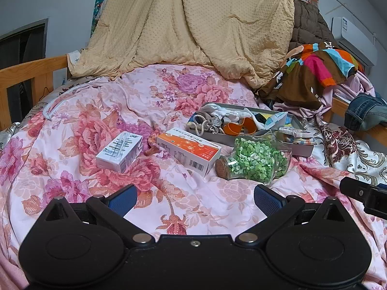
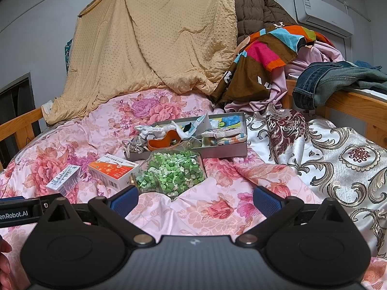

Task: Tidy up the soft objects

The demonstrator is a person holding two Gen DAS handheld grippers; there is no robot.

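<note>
A grey shallow box (image 1: 303,150) (image 2: 225,151) lies on the floral bedsheet, holding soft items: a drawstring pouch (image 1: 209,123) (image 2: 136,145), white cloth (image 2: 154,130), an orange piece (image 1: 238,127) (image 2: 167,139) and a striped fabric item (image 1: 296,136) (image 2: 223,136). In front of it lies a corked glass bottle of green bits (image 1: 256,160) (image 2: 169,171). My left gripper (image 1: 194,199) hovers open above the sheet, short of the bottle. My right gripper (image 2: 196,199) is open too, its left finger close to the bottle's cork end. Neither holds anything.
An orange-and-white carton (image 1: 191,151) (image 2: 112,171) and a white carton (image 1: 119,153) (image 2: 64,180) lie left of the bottle. A tan quilt (image 1: 188,24) hangs behind; colourful clothes (image 2: 266,55) and jeans (image 2: 326,82) pile at the right. Wooden bed rails (image 1: 29,72) (image 2: 350,106) border both sides.
</note>
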